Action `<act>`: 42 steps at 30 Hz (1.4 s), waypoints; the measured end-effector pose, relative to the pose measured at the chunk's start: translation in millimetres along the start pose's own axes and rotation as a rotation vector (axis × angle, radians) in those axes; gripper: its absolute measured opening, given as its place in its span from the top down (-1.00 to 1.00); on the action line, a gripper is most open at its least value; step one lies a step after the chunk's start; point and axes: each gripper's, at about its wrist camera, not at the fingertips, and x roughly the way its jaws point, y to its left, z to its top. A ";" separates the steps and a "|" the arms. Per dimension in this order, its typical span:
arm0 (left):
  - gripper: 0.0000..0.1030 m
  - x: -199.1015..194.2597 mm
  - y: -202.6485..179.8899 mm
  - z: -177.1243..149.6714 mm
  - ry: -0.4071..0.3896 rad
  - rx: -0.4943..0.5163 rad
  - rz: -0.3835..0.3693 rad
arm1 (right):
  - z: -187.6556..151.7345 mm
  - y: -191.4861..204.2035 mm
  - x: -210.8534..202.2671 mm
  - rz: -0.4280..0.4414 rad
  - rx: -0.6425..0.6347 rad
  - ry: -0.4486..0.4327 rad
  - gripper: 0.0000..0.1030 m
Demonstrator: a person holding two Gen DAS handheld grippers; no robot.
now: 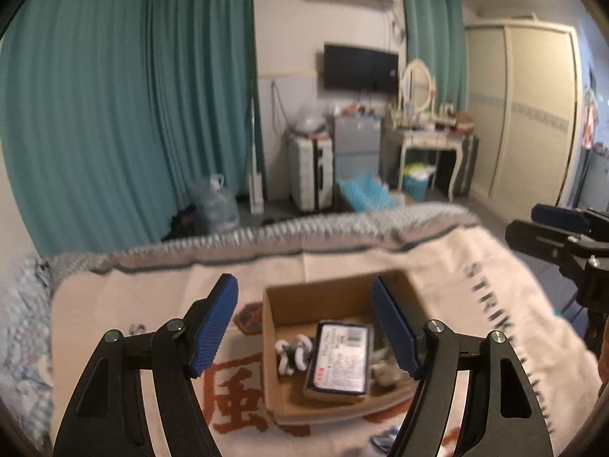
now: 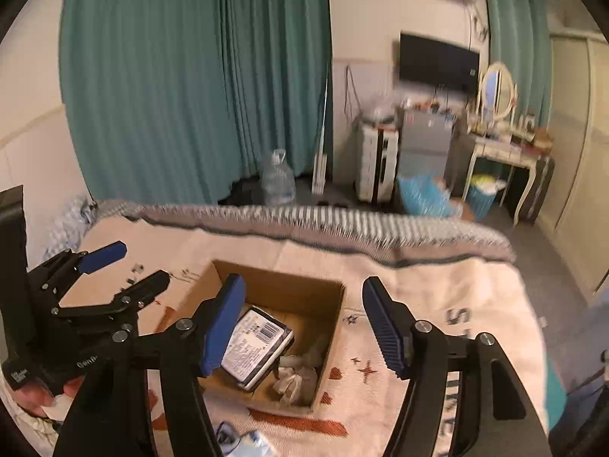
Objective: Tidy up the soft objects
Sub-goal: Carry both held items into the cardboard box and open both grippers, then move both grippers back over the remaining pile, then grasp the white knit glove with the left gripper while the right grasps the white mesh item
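Note:
An open cardboard box (image 1: 289, 297) (image 2: 304, 293) sits on a cream printed blanket (image 1: 125, 304) (image 2: 456, 297) on the bed. Inside lie a flat dark packet with a white label (image 1: 340, 358) (image 2: 255, 346), a white and dark soft item (image 1: 293, 350) and pale crumpled soft items (image 2: 295, 379). My left gripper (image 1: 304, 327) hovers above the box, open and empty; it also shows in the right wrist view (image 2: 129, 262). My right gripper (image 2: 300, 323) is open and empty over the box's right side; it shows at the right edge of the left wrist view (image 1: 555, 228).
A blue and white soft item (image 2: 247, 440) (image 1: 382, 438) lies on the blanket in front of the box. Beyond the bed's striped far edge (image 2: 323, 217) are teal curtains, a water jug (image 2: 278, 179), a small fridge, a dressing table and a wardrobe.

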 end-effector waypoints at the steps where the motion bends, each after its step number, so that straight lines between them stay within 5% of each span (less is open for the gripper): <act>1: -0.66 -17.7 -1.2 4.9 -0.020 0.000 0.002 | 2.8 2.4 -16.6 -0.003 -0.003 -0.009 -0.31; 3: -0.80 -45.9 -0.2 12.6 -0.064 -0.015 0.024 | 7.5 9.4 -53.8 -0.005 -0.021 -0.032 -0.39; 9: -0.80 -122.5 3.4 19.9 -0.114 -0.046 0.009 | 2.2 36.9 -152.5 -0.040 -0.100 -0.114 -0.78; 17: -0.80 -163.6 -3.7 -30.0 -0.079 -0.009 0.008 | -45.4 60.3 -192.7 -0.015 -0.113 -0.058 -0.79; 27: -0.80 -122.4 -6.1 -127.8 0.085 0.001 -0.010 | -145.0 55.9 -126.5 -0.005 -0.088 0.147 -0.79; 42: -0.80 -41.7 -16.7 -211.2 0.258 -0.060 -0.004 | -257.9 52.9 25.3 0.059 -0.098 0.461 -0.71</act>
